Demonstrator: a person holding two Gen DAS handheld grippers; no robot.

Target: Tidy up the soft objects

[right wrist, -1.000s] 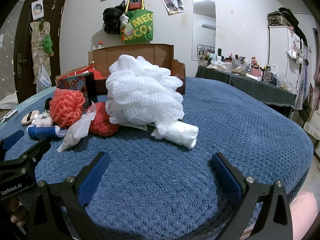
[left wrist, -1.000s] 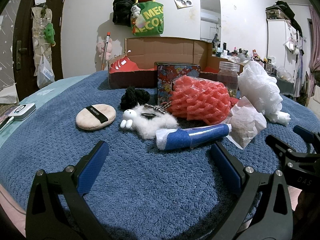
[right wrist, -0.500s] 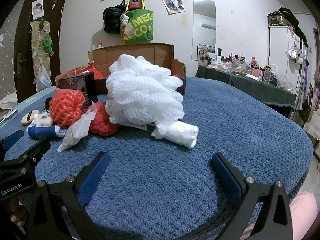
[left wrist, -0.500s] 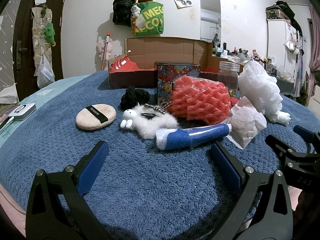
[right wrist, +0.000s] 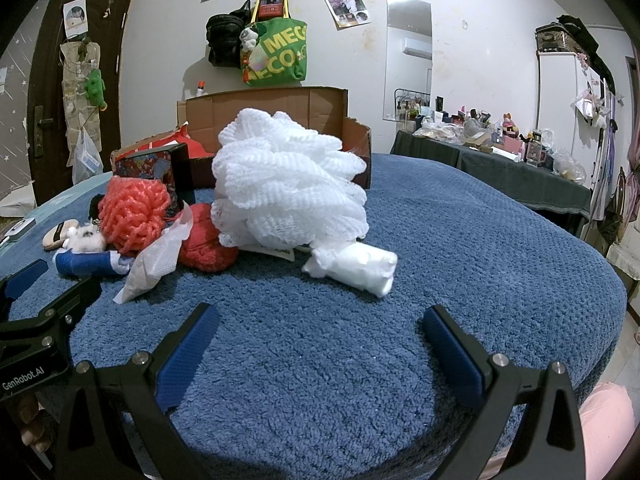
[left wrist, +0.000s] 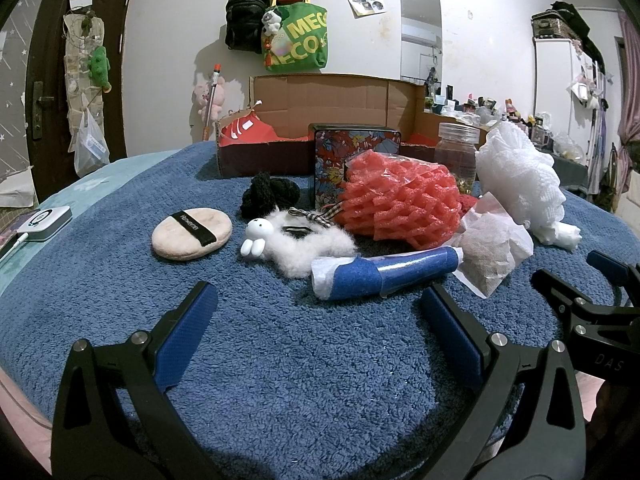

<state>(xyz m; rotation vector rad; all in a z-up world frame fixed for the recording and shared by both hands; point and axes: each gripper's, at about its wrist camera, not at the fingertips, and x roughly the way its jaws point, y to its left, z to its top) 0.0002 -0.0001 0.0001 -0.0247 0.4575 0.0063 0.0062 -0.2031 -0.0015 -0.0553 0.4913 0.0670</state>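
Soft objects lie on a blue fuzzy blanket (left wrist: pixel 300 360). In the left wrist view: a beige powder puff (left wrist: pixel 192 232), a white fluffy bunny toy (left wrist: pixel 304 242), a black knit item (left wrist: pixel 270 196), a red foam net (left wrist: pixel 400 208), a blue roll (left wrist: pixel 384 270), a paper sachet (left wrist: pixel 492 252) and a white mesh pouf (left wrist: pixel 520 184). My left gripper (left wrist: pixel 318 304) is open and empty, just short of the blue roll. My right gripper (right wrist: pixel 320 320) is open and empty in front of the white mesh pouf (right wrist: pixel 288 184) and a white wad (right wrist: pixel 356 266).
An open cardboard box (left wrist: pixel 332 116) stands behind the pile, with a floral tin (left wrist: pixel 352 156) and a clear jar (left wrist: pixel 458 152) before it. A white device (left wrist: pixel 44 222) lies at the left edge. The blanket drops off on the right (right wrist: pixel 600 320).
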